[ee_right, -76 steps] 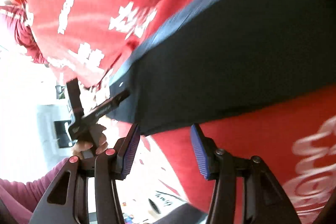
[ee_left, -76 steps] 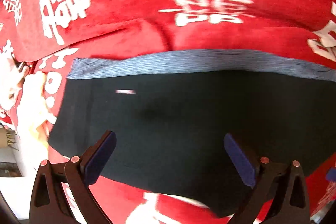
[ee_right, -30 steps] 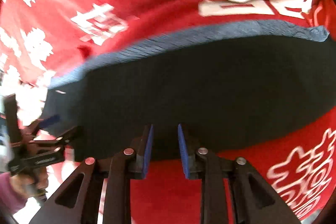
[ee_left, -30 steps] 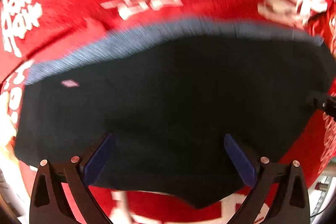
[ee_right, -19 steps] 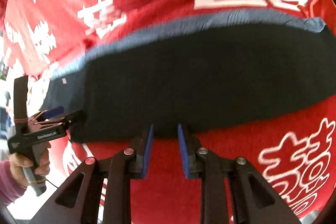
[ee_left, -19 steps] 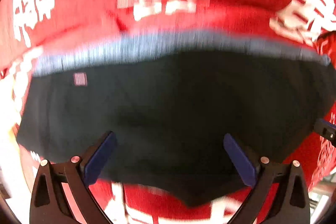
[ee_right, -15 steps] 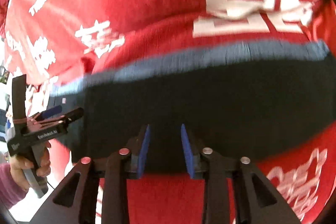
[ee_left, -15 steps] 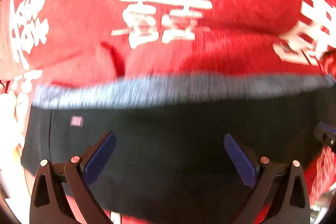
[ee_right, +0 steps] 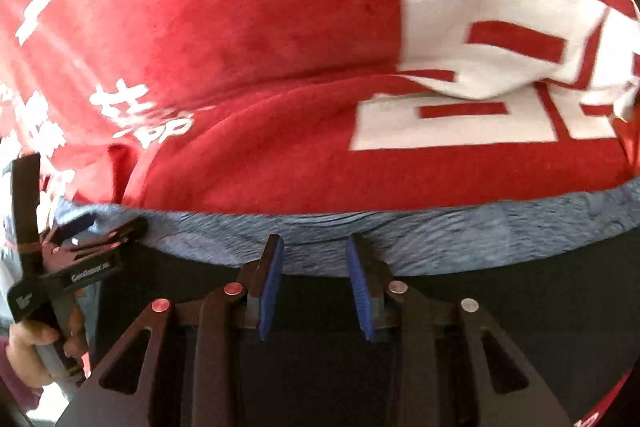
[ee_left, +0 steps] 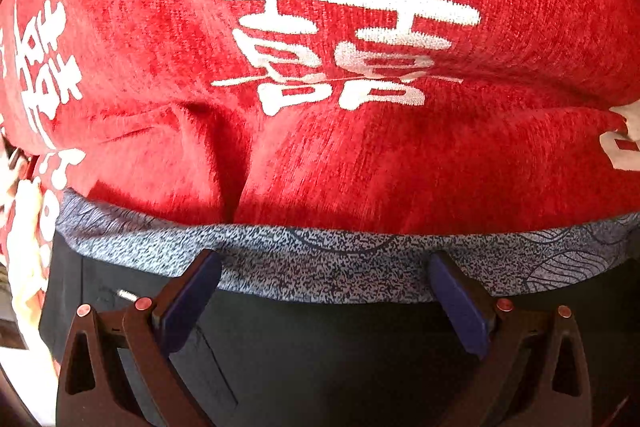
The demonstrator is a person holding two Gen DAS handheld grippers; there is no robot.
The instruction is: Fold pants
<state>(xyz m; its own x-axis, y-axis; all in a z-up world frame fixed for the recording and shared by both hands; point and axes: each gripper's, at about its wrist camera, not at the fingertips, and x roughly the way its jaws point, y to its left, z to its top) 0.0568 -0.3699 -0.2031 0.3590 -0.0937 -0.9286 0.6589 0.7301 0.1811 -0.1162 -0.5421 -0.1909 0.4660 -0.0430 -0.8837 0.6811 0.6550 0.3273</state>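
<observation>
Dark pants (ee_left: 340, 355) lie flat on a red blanket (ee_left: 360, 167), their grey-blue mottled waistband (ee_left: 120, 243) along the far edge. My left gripper (ee_left: 324, 263) is wide open above the waistband, fingertips level with it and nothing between the pads. In the right wrist view the pants (ee_right: 520, 307) and waistband (ee_right: 480, 231) fill the lower half. My right gripper (ee_right: 315, 247) hovers over the waistband with a narrow gap between its blue pads and no cloth pinched. The left gripper (ee_right: 112, 225) shows at the band's left end.
The blanket (ee_right: 240, 67) carries white characters and has a raised crease (ee_left: 232, 155) just beyond the waistband. A person's hand (ee_right: 24, 351) grips the left tool's handle at the left edge. Pale ground shows past the blanket's left border.
Both grippers have moved forward across the pants, so the waistband now sits at their fingertips. The right jaws have widened slightly. The left jaws stay wide.
</observation>
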